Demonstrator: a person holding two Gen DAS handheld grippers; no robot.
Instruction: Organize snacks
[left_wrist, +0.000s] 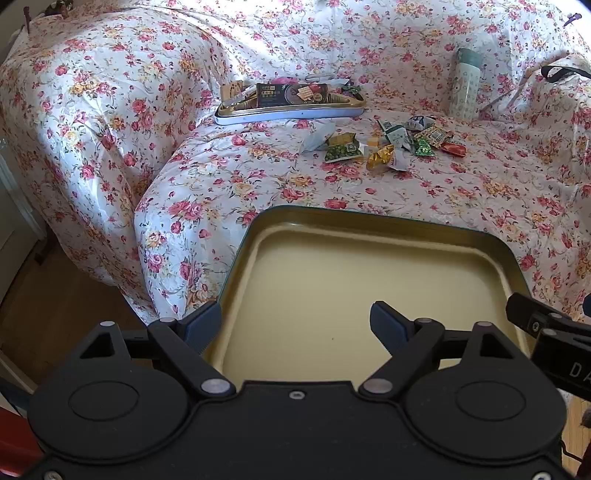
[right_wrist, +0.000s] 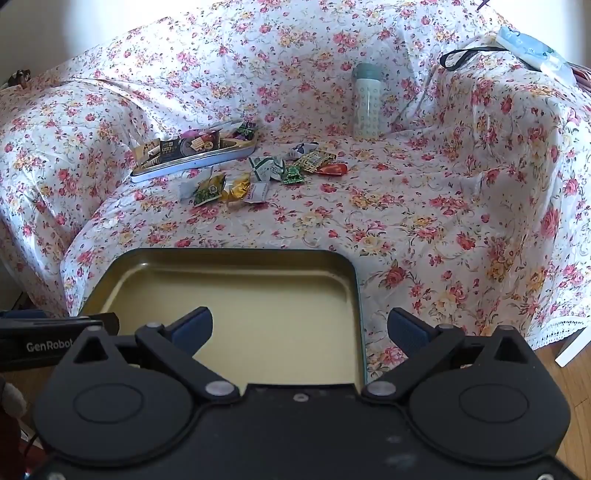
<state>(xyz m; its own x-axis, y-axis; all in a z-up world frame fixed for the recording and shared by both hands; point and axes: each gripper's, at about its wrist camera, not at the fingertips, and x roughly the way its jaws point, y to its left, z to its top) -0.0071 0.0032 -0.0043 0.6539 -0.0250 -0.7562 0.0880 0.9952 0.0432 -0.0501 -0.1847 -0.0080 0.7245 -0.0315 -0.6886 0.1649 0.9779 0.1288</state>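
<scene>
An empty cream-lined tin lid (left_wrist: 369, 280) lies at the near edge of the flower-covered sofa seat, also in the right wrist view (right_wrist: 236, 306). My left gripper (left_wrist: 295, 325) is open over its left edge. My right gripper (right_wrist: 299, 328) is open over its right edge. A shallow tin (left_wrist: 291, 110) with several snack packets stands farther back, also in the right wrist view (right_wrist: 192, 158). Loose snack packets (left_wrist: 388, 144) lie scattered right of it, also in the right wrist view (right_wrist: 258, 177).
A pale green patterned bottle (left_wrist: 465, 85) stands at the sofa back, also in the right wrist view (right_wrist: 365, 103). A black strap (right_wrist: 465, 55) lies on the right armrest. Wooden floor (left_wrist: 55, 295) lies left of the sofa.
</scene>
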